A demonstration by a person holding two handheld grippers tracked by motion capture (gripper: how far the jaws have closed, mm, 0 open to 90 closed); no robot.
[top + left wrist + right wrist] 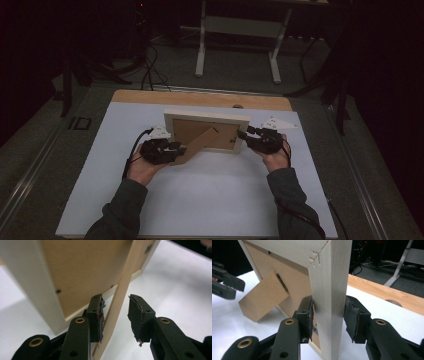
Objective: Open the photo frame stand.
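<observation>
White tabletop [200, 200]: right gripper [254, 138] clamps picture frame [207, 118] upright; left gripper [176, 149], unclenched, should centre easel stand [200, 145] before squeezing.

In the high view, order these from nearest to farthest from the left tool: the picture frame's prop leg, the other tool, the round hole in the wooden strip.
1. Prop leg: right at the left tool, between its jaws.
2. Right tool: across the table, at the frame's right edge.
3. Round hole: in the wooden strip beyond the frame.
</observation>
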